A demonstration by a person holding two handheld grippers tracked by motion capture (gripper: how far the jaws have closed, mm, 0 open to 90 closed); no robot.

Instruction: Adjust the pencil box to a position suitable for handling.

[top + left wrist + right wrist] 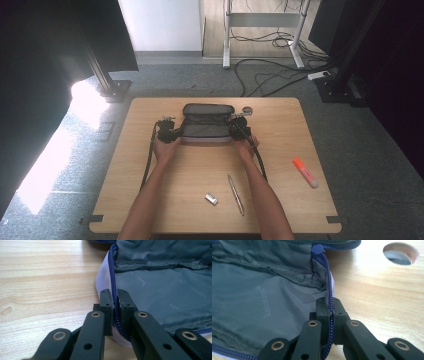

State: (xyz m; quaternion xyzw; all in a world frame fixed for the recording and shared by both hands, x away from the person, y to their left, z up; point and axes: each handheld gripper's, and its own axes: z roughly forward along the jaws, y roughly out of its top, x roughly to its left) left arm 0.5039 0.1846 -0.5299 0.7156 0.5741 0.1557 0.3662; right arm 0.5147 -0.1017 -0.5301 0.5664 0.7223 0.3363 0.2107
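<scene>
Near edge: forearms enter from the bottom of the high view, cut off at the elbows.
Loose items: small silver clip-like object (211, 199), too small to identify; silver pen (236, 194) just beside it; orange highlighter (305, 172) well apart, toward the right edge.
Table: light wood top (200, 165); round hole (401, 253) seen partly in the right gripper view, its far rim washed out.
Left gripper (114, 298): jaws narrow, clamped on the blue zipper edge (113, 287) at the left end of the case; white outer fabric under the jaws, partly hidden.
Right gripper (331, 307): jaws narrow, clamped on the zipper edge at the right end; zipper pull (317, 249) beyond the tips, blurred.
Pencil case (207, 122): lying open at table centre, between both grippers; grey lining with faint printed lettering, hard to read; contents not discernible.
Far: cables on the floor (270, 75); dark on both sides, detail lost.
</scene>
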